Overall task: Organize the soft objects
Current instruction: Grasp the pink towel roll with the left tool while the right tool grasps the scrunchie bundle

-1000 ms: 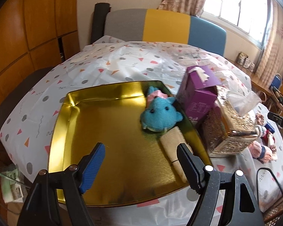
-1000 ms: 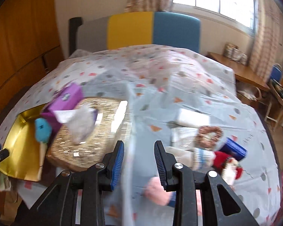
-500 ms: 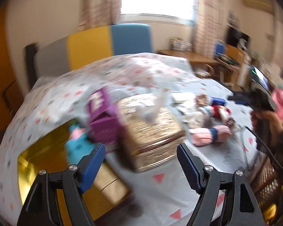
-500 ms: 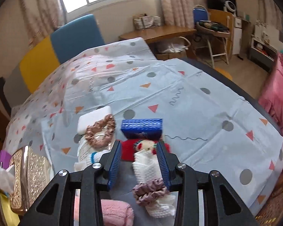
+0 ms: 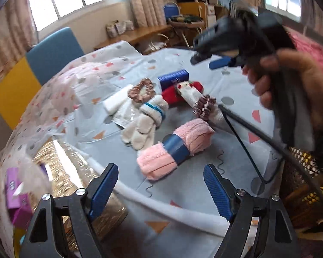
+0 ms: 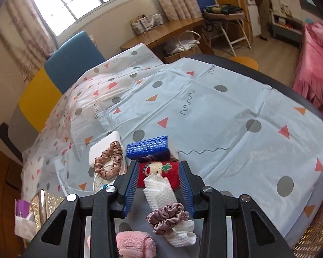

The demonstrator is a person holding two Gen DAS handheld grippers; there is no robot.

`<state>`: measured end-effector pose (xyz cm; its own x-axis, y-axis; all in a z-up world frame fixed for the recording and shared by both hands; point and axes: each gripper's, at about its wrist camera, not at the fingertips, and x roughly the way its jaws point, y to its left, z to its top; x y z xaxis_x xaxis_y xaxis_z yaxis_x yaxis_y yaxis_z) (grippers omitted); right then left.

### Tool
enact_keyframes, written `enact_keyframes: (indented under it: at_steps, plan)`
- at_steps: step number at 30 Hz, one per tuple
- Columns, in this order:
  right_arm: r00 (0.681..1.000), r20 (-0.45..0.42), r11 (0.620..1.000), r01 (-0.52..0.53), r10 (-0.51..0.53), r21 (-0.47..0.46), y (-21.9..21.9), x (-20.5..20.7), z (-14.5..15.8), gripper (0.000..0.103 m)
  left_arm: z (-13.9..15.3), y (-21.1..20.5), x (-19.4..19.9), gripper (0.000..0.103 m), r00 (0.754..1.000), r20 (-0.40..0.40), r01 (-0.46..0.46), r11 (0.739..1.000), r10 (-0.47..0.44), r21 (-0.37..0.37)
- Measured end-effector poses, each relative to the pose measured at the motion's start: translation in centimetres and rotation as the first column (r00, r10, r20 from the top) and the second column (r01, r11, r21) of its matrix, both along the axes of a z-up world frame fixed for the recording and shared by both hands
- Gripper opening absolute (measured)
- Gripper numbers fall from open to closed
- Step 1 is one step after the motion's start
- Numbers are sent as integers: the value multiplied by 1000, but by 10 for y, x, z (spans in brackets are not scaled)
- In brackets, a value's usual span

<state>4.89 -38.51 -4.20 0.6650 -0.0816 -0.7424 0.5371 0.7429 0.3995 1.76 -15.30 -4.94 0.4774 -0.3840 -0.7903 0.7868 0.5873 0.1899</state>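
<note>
Left wrist view: the gold tissue box [image 5: 75, 172] holds a white tissue [image 5: 30, 167], beside a purple box [image 5: 17, 197]. The left gripper [image 5: 161, 185] is opening wide, nothing between its jaws, above the pink towel roll [image 5: 176, 146]. The right gripper [image 6: 159, 182] stands partly apart around the white cloth [image 6: 161, 191] and red doll [image 6: 161, 169], not pressing. A second ago the left camera faced a gold tray instead.

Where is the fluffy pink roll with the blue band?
In the left wrist view the pink roll lies on the tablecloth, mid-frame ahead of the left gripper, right of the white glove.
</note>
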Motion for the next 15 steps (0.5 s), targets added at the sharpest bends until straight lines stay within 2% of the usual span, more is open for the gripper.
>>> enact_keyframes:
  at_steps: [4,7,13,14,15]
  plan:
    - [998,-7,995,56,-56,81,-15,-6,-8,38,-23,-24,14,83,999,-28,24,999,-23,46]
    - [998,-23,989,55,-52,134,-19,-5,-16,38,-35,-37,22,84,999,-20,45,996,-44,81]
    - [999,-49,987,23,-15,156,-15,2,-22,38,-56,-61,31,84,995,-34,102,987,-98,127]
    - [999,-52,987,20,-12,162,-15,2,-23,38,-60,-62,33,78,993,-58,104,987,-98,126]
    - [998,-57,986,16,-7,166,-15,3,-24,38,-64,-63,35,68,992,-85,108,987,-98,120]
